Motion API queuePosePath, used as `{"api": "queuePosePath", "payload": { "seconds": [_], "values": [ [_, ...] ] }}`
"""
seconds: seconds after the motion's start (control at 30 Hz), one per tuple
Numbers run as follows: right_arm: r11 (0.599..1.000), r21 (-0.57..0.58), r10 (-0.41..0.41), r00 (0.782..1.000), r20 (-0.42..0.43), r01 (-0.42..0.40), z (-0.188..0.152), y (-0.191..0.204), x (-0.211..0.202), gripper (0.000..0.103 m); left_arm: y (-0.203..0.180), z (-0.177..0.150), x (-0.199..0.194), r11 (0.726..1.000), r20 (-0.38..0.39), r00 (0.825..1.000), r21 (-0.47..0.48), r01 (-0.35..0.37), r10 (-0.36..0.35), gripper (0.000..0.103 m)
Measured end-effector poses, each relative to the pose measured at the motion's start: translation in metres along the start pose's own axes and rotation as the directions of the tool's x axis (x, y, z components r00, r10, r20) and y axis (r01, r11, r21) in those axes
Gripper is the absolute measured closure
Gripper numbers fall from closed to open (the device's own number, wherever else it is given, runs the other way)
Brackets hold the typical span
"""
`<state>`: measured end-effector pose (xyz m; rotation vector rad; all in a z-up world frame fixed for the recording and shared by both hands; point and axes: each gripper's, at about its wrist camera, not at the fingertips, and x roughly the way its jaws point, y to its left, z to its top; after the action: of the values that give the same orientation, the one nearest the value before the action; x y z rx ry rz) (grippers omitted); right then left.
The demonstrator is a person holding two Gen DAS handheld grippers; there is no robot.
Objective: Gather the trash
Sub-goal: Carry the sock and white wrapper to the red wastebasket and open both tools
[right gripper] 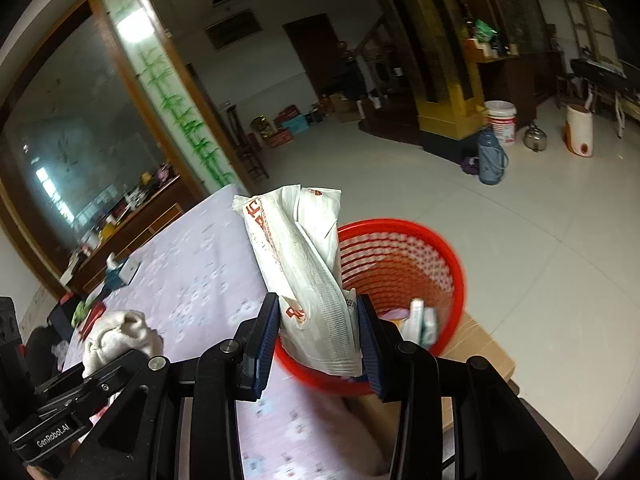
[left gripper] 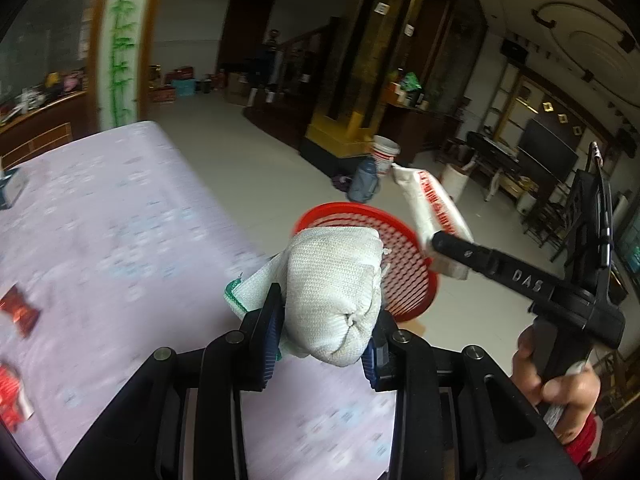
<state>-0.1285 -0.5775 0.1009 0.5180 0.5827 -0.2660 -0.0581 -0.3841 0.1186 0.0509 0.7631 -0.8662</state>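
Note:
My left gripper is shut on a bunched white knitted cloth with a green hem, held above the table's right edge. Beyond it stands the red mesh trash basket. My right gripper is shut on a white wrapper with red print, held over the near rim of the red basket. Inside the basket lies a small white-green packet. In the left wrist view the right gripper and its wrapper hang over the basket's far side. The cloth shows at the right view's left.
The table wears a pale lilac patterned cover. Red snack wrappers lie at its left, a tissue box farther back. The basket rests on a cardboard box. On the floor stand a blue thermos, a white bucket and a kettle.

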Motion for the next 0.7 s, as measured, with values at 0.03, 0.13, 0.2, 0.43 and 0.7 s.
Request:
{"api": "queuePosePath", "payload": {
  "seconds": [0.03,0.13,0.2,0.43,0.7],
  "values": [
    [1.0,0.014,0.002,1.0,-0.002,-0.002,0.004,-0.007,0.002,0.062,-0.005,0.004,0.008,1.0,-0.006,1.0,0.002,0.01,-0.01,0.07],
    [0.999,0.043,-0.004,1.0,-0.003,0.004,0.011,-0.018,0.007,0.062,-0.019,0.016,0.033,0.999,-0.025,0.999,-0.007,0.042,-0.043,0.07],
    [0.998,0.066,-0.006,1.0,-0.003,0.006,0.015,-0.029,0.011,0.062,-0.028,0.025,0.053,0.998,-0.041,0.997,-0.013,0.059,-0.059,0.07],
    [0.994,0.106,-0.036,0.999,-0.002,0.036,0.028,-0.052,0.034,0.052,-0.033,0.04,0.098,0.994,-0.064,0.993,-0.05,0.096,-0.099,0.045],
    [0.994,0.111,-0.007,1.0,-0.004,0.007,0.017,-0.053,0.027,0.048,-0.012,0.024,0.074,0.995,-0.064,0.996,-0.08,0.064,-0.069,0.039]
  ]
}}
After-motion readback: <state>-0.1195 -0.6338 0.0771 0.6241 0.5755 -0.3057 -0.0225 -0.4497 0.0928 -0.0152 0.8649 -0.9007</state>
